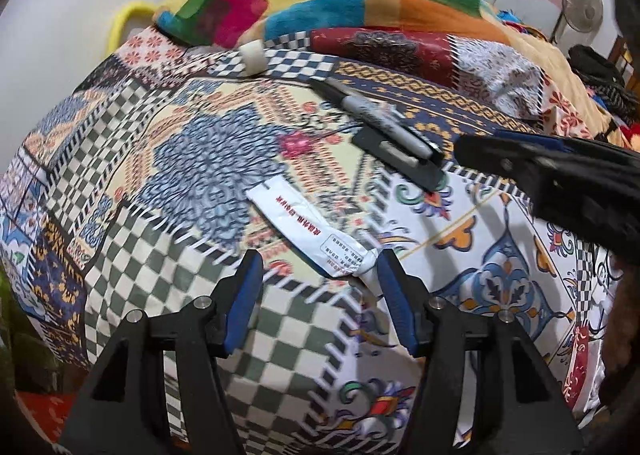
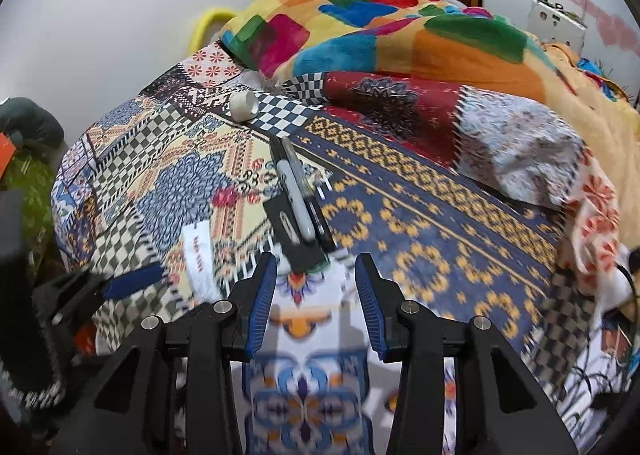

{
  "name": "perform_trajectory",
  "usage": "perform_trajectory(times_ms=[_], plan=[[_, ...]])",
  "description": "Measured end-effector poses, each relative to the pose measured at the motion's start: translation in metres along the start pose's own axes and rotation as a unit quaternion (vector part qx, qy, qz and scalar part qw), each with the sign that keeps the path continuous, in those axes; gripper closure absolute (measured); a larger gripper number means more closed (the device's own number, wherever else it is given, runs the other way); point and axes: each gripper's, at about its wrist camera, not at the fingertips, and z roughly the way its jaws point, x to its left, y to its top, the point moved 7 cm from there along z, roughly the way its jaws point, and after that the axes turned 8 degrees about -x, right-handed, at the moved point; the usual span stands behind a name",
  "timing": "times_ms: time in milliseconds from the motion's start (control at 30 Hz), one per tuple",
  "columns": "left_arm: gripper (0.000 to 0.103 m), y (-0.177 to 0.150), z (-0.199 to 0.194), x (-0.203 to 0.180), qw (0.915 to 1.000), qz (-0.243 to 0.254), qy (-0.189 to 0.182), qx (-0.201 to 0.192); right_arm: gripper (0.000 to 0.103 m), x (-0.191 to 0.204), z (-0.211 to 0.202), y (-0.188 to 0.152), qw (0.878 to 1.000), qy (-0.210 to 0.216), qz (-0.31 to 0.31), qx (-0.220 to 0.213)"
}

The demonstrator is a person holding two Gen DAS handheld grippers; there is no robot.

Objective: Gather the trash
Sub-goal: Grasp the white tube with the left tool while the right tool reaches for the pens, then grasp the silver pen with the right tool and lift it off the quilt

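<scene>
A crumpled white wrapper [image 1: 308, 229] with red print lies on the patterned bedsheet [image 1: 160, 255]. My left gripper [image 1: 320, 267] is open, low over the sheet, its tips at the wrapper's near end; the right fingertip [image 1: 390, 275] touches or nearly touches it. The wrapper also shows in the right wrist view [image 2: 198, 259]. My right gripper [image 2: 316, 275] is open and empty, just short of a black flat card [image 2: 298, 233] with a grey marker [image 2: 296, 199] on it. The marker [image 1: 384, 119] and card [image 1: 400, 159] lie beyond the wrapper. A white tape roll [image 1: 253, 57] sits farther back.
A bright patchwork blanket [image 1: 320, 3] and a patterned pillow [image 2: 460, 127] are heaped at the back of the bed. The right gripper [image 1: 560, 175] reaches in from the right in the left wrist view. The bed's left edge drops to a green floor [image 2: 28, 191].
</scene>
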Motion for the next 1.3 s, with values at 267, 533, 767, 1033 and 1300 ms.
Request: perform_trajectory(times_ms=[267,533,767,1033,1300], plan=[[0.044,-0.001,0.004,0.029,0.9981,-0.05,-0.035,0.011,0.083,-0.005,0.04,0.007,0.999,-0.03,-0.014,0.03],[0.078,-0.003,0.009,0.029,0.9969,-0.057,-0.047,0.026,0.084,0.006,0.055,0.011,0.998,-0.005,-0.039,0.051],[0.085,-0.003,0.008,0.026,0.9985,-0.025,-0.044,0.021,0.084,0.007,0.054,0.01,0.998,-0.006,-0.037,0.045],[0.085,-0.001,-0.008,0.013,0.9952,-0.035,-0.09,0.013,0.1,-0.003,0.029,-0.014,0.998,0.0,-0.021,0.061],[0.085,0.007,-0.03,0.012,0.9965,-0.014,-0.081,-0.017,0.095,-0.013,0.01,-0.02,0.998,0.017,-0.004,0.067]])
